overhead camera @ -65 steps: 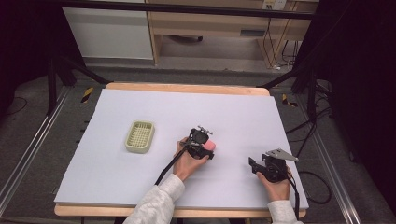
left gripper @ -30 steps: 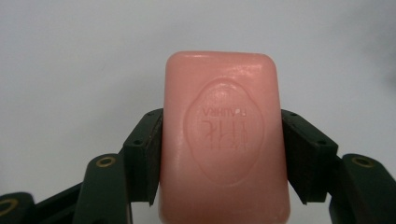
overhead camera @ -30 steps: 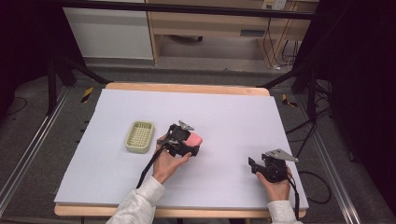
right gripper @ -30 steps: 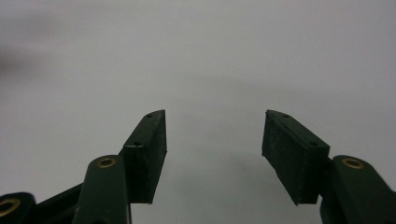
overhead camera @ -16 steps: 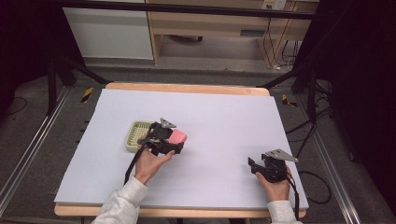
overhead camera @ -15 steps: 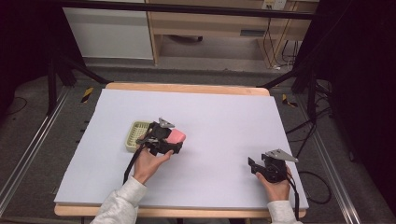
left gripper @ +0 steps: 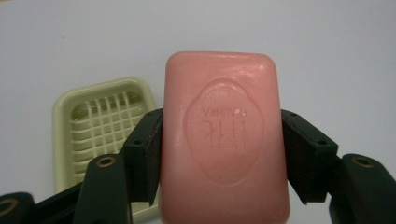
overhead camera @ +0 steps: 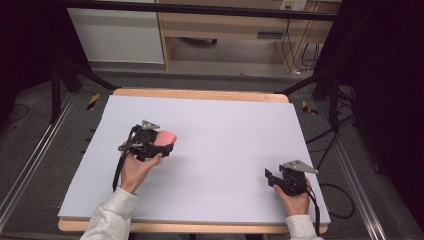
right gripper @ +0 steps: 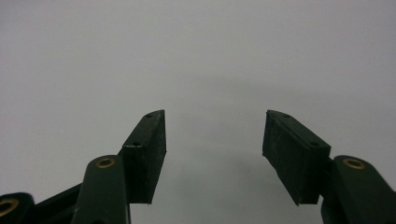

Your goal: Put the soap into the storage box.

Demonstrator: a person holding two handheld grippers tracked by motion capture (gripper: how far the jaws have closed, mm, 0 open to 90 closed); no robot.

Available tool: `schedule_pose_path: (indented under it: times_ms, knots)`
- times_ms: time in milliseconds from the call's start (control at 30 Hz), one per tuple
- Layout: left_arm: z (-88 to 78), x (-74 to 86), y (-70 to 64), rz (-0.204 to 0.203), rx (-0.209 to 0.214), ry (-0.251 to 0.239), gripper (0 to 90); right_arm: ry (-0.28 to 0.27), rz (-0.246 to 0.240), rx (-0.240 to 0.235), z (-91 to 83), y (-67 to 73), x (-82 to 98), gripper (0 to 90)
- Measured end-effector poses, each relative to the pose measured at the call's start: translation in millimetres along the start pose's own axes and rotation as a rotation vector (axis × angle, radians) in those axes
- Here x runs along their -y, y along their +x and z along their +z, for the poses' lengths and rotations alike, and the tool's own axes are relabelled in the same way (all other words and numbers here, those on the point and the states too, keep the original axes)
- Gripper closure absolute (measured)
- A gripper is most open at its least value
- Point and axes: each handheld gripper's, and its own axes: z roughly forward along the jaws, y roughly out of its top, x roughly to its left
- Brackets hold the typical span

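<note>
Left gripper, jaws pinching a pink soap bar, has carried it leftward to above the green soap dish, likely for placing; right gripper rests lower right, jaws spread.

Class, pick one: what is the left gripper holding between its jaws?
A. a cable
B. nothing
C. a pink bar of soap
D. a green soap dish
C: in the left gripper view the left gripper has a jaw pressed on each side of the pink bar of soap; the green soap dish lies on the table behind it.
</note>
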Motion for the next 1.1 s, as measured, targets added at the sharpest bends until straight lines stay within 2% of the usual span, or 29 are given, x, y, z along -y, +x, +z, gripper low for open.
schedule_pose_path:
  times_ms: [400,633,1000,1100]
  knots:
    - [-5.3,-1.1,26.3,-0.047,-0.052,-0.001,37.3,-0.001,-0.008,0.001,1.0,1.0,0.1,39.7]
    - [9.5,0.7,40.9,-0.083,-0.086,0.028,37.3,0.0,-0.012,0.002,1.4,0.9,0.1,39.5]
    - [24.4,5.8,50.9,-0.112,-0.11,0.05,37.3,0.006,-0.006,-0.005,2.1,1.9,0.2,39.5]
    - [29.5,6.3,52.2,-0.116,-0.124,0.059,37.3,0.006,-0.019,-0.003,3.1,1.8,0.4,39.5]
